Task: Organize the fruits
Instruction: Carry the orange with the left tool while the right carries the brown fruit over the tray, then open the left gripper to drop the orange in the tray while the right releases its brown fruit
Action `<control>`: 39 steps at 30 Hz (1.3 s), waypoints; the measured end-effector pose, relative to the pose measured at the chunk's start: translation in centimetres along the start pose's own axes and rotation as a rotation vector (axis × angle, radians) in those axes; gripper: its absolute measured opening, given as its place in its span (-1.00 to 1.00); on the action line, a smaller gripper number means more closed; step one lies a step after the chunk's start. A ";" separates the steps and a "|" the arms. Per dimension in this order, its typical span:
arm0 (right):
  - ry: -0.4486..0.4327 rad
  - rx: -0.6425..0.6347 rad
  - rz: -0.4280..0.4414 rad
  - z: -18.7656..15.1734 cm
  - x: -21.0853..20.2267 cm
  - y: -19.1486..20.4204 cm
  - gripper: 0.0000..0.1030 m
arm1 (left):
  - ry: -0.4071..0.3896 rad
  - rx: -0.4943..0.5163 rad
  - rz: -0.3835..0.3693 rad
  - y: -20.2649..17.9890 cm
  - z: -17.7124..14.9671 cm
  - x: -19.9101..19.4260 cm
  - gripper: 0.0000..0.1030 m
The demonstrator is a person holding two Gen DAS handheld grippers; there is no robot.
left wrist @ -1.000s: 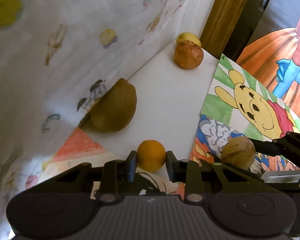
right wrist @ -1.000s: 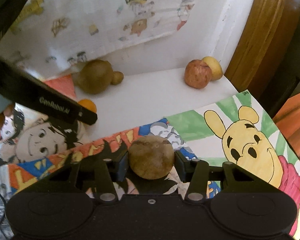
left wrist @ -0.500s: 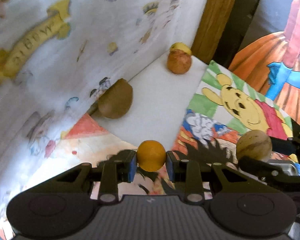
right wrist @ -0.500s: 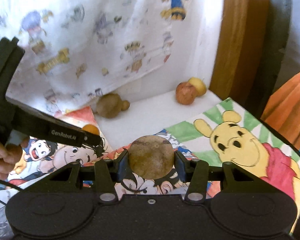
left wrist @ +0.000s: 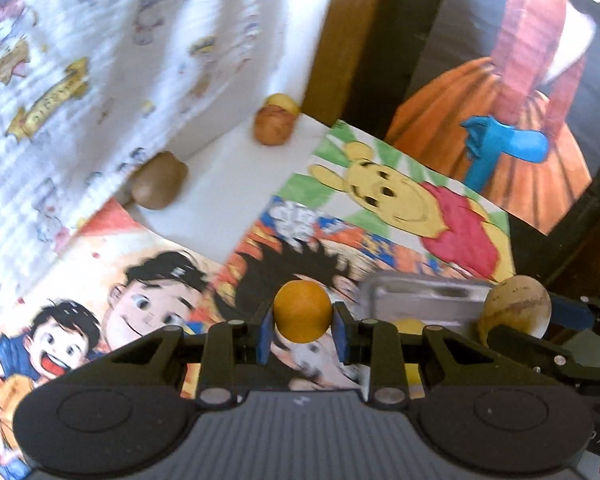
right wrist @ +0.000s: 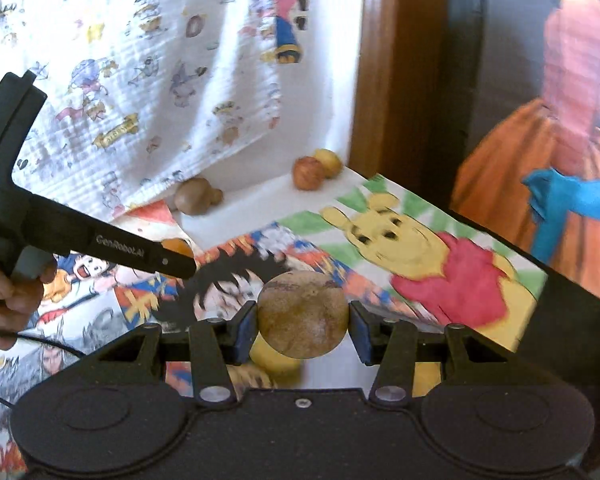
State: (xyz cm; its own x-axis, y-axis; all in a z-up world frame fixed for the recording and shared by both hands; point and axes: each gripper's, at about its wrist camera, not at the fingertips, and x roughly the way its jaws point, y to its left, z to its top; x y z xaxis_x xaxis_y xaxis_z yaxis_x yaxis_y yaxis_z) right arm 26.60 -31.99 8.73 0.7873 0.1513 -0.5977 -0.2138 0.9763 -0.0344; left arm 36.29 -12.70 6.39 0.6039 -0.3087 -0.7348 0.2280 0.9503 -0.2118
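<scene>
Two grippers, each loaded: the left gripper point(left wrist: 302, 338) is clamped on a small orange fruit point(left wrist: 302, 311), blue pads on its two sides at the widest part; the right gripper point(right wrist: 302, 330) is clamped on a larger brown round fruit point(right wrist: 302, 314), taken the same way across its middle. Judged handling: both fruits look firm and light, rigid enough for a two-pad hold; both are round, so they may roll in the pads unless taken at the widest part, and a hard squeeze could bruise them. Appearance: orange fruit smooth and evenly coloured; brown fruit matt and mottled, tan with darker patches. Landmark: the bear drawing point(left wrist: 410, 210). Both held fruits hang on the camera side of it, over the cartoon sheets; a clear container point(left wrist: 424, 300) with a yellow fruit point(left wrist: 408, 326) inside lies just short of the drawing, between the two grippers. Beyond the drawing, on the white surface point(left wrist: 236, 172) by the printed cloth point(left wrist: 100, 80): a brown fruit point(left wrist: 158, 186); further back a reddish fruit point(left wrist: 272, 130) touching a yellow one point(left wrist: 284, 102).
</scene>
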 end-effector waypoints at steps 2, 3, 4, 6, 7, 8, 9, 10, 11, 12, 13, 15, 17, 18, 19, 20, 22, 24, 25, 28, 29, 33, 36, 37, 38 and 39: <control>0.002 0.024 -0.021 -1.4 -1.6 -0.7 -0.03 | 0.003 0.017 -0.016 -1.4 -0.8 -0.6 -0.35; 0.004 0.036 -0.029 -2.0 -2.2 -1.0 -0.03 | 0.004 0.024 -0.022 -2.1 -1.3 -0.8 -0.35; 0.006 0.048 -0.038 -2.8 -2.9 -1.4 -0.03 | 0.007 0.033 -0.031 -2.8 -1.7 -1.0 -0.35; 0.015 0.056 -0.062 -4.2 -4.1 -1.8 -0.03 | 0.014 0.052 -0.045 -4.2 -2.5 -1.2 -0.35; 0.022 0.058 -0.070 -4.9 -4.6 -2.0 -0.03 | 0.020 0.062 -0.053 -4.9 -2.9 -1.4 -0.35; 0.029 0.061 -0.075 -5.5 -5.0 -2.1 -0.03 | 0.027 0.075 -0.061 -5.7 -3.3 -1.5 -0.35; 0.038 0.069 -0.080 -6.3 -5.5 -2.3 -0.03 | 0.032 0.085 -0.067 -6.2 -3.7 -1.5 -0.35; 0.044 0.079 -0.081 -6.9 -5.9 -2.5 -0.03 | 0.039 0.098 -0.075 -6.9 -4.1 -1.5 -0.35; 0.050 0.089 -0.082 -7.5 -6.3 -2.7 -0.03 | 0.048 0.113 -0.084 -7.6 -4.5 -1.6 -0.35; 0.056 0.098 -0.084 -8.2 -6.7 -2.8 -0.03 | 0.054 0.125 -0.090 -8.2 -4.8 -1.6 -0.35; 0.061 0.104 -0.085 -8.7 -7.0 -2.8 -0.03 | 0.063 0.138 -0.098 -8.8 -5.2 -1.6 -0.35; 0.069 0.107 -0.084 -9.6 -7.4 -2.7 -0.03 | 0.097 0.155 -0.128 -9.8 -5.8 -1.4 -0.35; 0.082 0.100 -0.081 -10.6 -7.7 -2.4 -0.03 | 0.132 0.163 -0.150 -10.6 -6.3 -1.0 -0.35; 0.087 0.096 -0.079 -11.0 -7.7 -2.2 -0.03 | 0.147 0.174 -0.154 -10.9 -6.6 -0.8 -0.35; 0.093 0.090 -0.075 -11.4 -7.7 -1.9 -0.03 | 0.161 0.186 -0.155 -11.2 -6.9 -0.7 -0.35; 0.097 0.084 -0.071 -11.6 -7.7 -1.7 -0.03 | 0.173 0.197 -0.157 -11.5 -7.2 -0.5 -0.35; 0.110 0.074 -0.063 -12.1 -7.5 -1.1 -0.03 | 0.200 0.213 -0.161 -12.0 -7.7 -0.2 -0.35; 0.131 0.068 -0.066 -12.6 -7.1 -0.5 -0.02 | 0.234 0.231 -0.156 -12.6 -8.2 0.3 -0.35; 0.139 0.065 -0.070 -12.8 -6.9 -0.2 -0.02 | 0.247 0.240 -0.146 -12.9 -8.3 0.6 -0.35; 0.139 0.042 -0.074 -13.2 -6.5 0.8 -0.02 | 0.281 0.257 -0.112 -13.4 -8.7 1.2 -0.35; 0.142 0.035 -0.079 -13.3 -6.3 1.2 -0.02 | 0.290 0.255 -0.105 -13.5 -8.8 1.5 -0.35; 0.161 0.011 -0.101 -13.6 -5.7 1.8 -0.02 | 0.299 0.266 -0.093 -13.5 -9.0 1.9 -0.35; 0.172 0.011 -0.111 -13.7 -5.4 1.8 -0.02 | 0.309 0.267 -0.089 -13.5 -8.9 2.2 -0.35; 0.175 0.008 -0.114 -13.8 -5.2 1.9 -0.02 | 0.312 0.268 -0.088 -13.5 -9.0 2.3 -0.35; 0.176 0.003 -0.119 -13.8 -5.2 1.9 -0.02 | 0.315 0.268 -0.086 -13.5 -8.9 2.4 -0.35; 0.178 -0.002 -0.122 -13.8 -5.1 2.0 -0.02 | 0.318 0.269 -0.083 -13.5 -8.9 2.5 -0.35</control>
State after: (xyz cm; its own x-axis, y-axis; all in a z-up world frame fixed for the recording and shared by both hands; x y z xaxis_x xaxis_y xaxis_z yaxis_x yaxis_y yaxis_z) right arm 14.19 -32.91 0.61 0.6929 0.0019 -0.7210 -0.1242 0.9854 -0.1168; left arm 27.94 -25.94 1.64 0.3189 -0.3160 -0.8936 0.4822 0.8657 -0.1341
